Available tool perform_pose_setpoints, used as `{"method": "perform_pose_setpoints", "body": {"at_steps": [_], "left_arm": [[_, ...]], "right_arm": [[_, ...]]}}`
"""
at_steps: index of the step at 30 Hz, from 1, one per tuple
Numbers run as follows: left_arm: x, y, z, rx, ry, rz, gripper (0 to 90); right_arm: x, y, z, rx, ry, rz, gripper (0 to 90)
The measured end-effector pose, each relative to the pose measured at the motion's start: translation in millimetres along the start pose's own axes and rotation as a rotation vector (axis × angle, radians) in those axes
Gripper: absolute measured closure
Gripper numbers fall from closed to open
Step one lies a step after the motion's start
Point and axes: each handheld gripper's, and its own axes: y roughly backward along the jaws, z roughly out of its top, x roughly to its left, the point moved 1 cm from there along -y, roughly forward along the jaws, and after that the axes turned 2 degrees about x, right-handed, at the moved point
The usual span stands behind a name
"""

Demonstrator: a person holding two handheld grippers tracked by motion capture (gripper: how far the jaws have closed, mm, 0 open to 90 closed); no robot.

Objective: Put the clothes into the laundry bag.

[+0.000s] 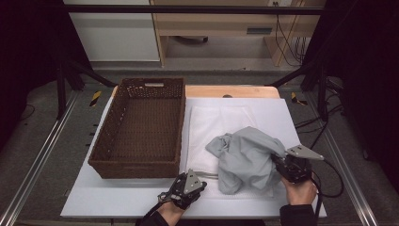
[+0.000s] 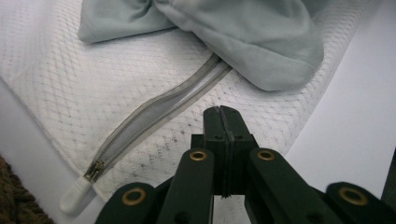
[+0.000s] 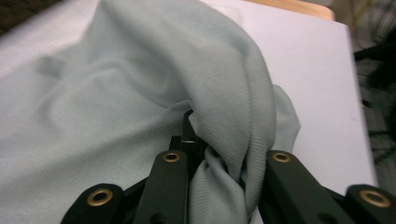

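A white-topped table (image 1: pixel 117 197) carries a brown basket (image 1: pixel 141 127) on its left and a white mesh bag (image 1: pixel 207 122) beside it, with a crumpled grey cloth (image 1: pixel 247 157) heaped on the bag's near right part. The right tool (image 3: pixel 212 140) has its jaws clamped on a fold at the cloth's right edge, so the cloth lies left of it, toward the basket. The left tool (image 2: pixel 221 116), jaws shut, pinches the bag's near edge just by the zipper (image 2: pixel 154 112), which runs toward the cloth.
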Motion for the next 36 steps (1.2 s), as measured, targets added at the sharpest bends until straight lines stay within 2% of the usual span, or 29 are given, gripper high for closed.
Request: {"method": "perform_pose_setpoints", "body": {"at_steps": [1,3,5,6,8,10,11,13,15,16,17,18,19,20,21,22,24,25,26,27,29,31,32,33,34,35,36], "left_arm": [[-0.1,-0.7,-0.2,0.001,0.0,-0.004,89.1],[-0.6,-2.3,-1.0,0.005,-0.006,-0.005,89.1],[-1.0,-4.0,-2.3,0.024,-0.006,-0.02,89.1],[-1.1,-4.5,-3.0,0.029,-0.011,-0.028,89.1],[-2.9,-5.1,-4.3,0.027,-0.047,0.015,87.3],[-3.4,-5.7,-4.4,0.03,-0.056,0.007,86.7],[-3.4,-7.0,-4.9,0.038,-0.047,-0.015,86.6],[-3.6,-7.4,-5.0,0.033,-0.048,-0.023,86.0],[-4.7,-7.4,-4.6,0.032,-0.047,-0.017,85.9],[-4.7,-7.4,-4.6,0.032,-0.047,-0.017,86.0],[-4.9,-7.4,-4.6,0.034,-0.039,-0.012,86.0],[-4.9,-7.6,-4.6,0.038,-0.027,-0.01,86.1],[-3.9,-7.5,-4.2,0.04,-0.008,-0.012,86.1],[-3.7,-7.6,-4.1,0.042,-0.001,-0.013,86.3],[-3.7,-7.6,-4.1,0.042,-0.001,-0.013,86.6],[-3.6,-7.5,-4.0,0.043,0.001,-0.012,86.6],[-3.6,-7.3,-3.9,0.045,0.007,-0.015,86.6],[-3.9,-7.0,-3.9,0.046,0.011,-0.015,86.6],[-3.9,-7.0,-3.9,0.046,0.011,-0.015,86.6],[-4.1,-7.0,-3.9,0.047,0.008,-0.016,86.6],[-4.0,-7.0,-3.9,0.047,0.008,-0.01,86.6],[-3.7,-7.0,-4.0,0.048,0.009,-0.005,86.6],[-3.3,-7.1,-4.0,0.048,0.014,-0.002,86.6],[-3.3,-7.1,-4.0,0.048,0.014,-0.002,86.6],[-3.3,-7.3,-4.2,0.048,0.016,0.003,86.6],[-3.4,-7.4,-4.0,0.049,0.019,0.004,86.6],[-3.3,-7.4,-4.0,0.049,0.021,0.004,86.6]], "right_arm": [[-4.3,-4.3,-9.2,0.024,0.014,-0.038,77.2],[-5.5,-7.5,-13.9,0.036,0.016,-0.049,77.1],[-10.3,-23.9,-33.2,0.078,-0.003,-0.064,76.4],[-10.3,-23.9,-33.2,0.078,-0.003,-0.064,76.4],[-13.7,-28.9,-39.3,0.073,-0.019,-0.06,75.4],[-15.1,-27.3,-38.6,0.068,-0.031,-0.053,71.8],[-14.9,-19.0,-35.4,0.05,-0.033,-0.049,65.1],[-13.6,-8.1,-30.7,0.012,-0.03,-0.044,55.6],[-10.2,8.2,-21.0,-0.044,-0.021,-0.045,43.9],[-10.2,8.2,-21.0,-0.044,-0.021,-0.045,43.9],[-7.4,17.4,-15.1,-0.086,-0.018,-0.04,39.0],[1.3,33.0,-2.6,-0.17,-0.022,-0.01,29.8],[7.7,37.2,3.1,-0.195,-0.019,0.026,27.2],[15.6,37.8,8.0,-0.189,-0.013,0.069,23.8],[15.6,37.8,8.0,-0.189,-0.013,0.069,23.8],[24.5,34.3,12.1,-0.155,-0.01,0.115,19.6],[42.1,17.8,15.6,-0.073,0.014,0.183,17.5],[59.9,-8.5,11.4,0.029,0.014,0.221,13.8],[59.9,-8.5,11.4,0.029,0.014,0.221,13.8],[64.8,-17.5,8.8,0.059,0.026,0.228,13.0],[79.5,-47.3,-5.4,0.151,0.081,0.154,11.0],[79.9,-51.8,-8.2,0.159,0.091,0.144,11.2],[76.7,-59.6,-15.4,0.175,0.072,0.15,16.0],[76.7,-59.6,-15.4,0.175,0.072,0.15,16.0],[75.8,-60.5,-17.1,0.179,0.062,0.154,19.7],[73.4,-60.3,-20.4,0.161,0.076,0.12,32.4],[72.6,-59.1,-20.5,0.162,0.072,0.111,39.2]]}}
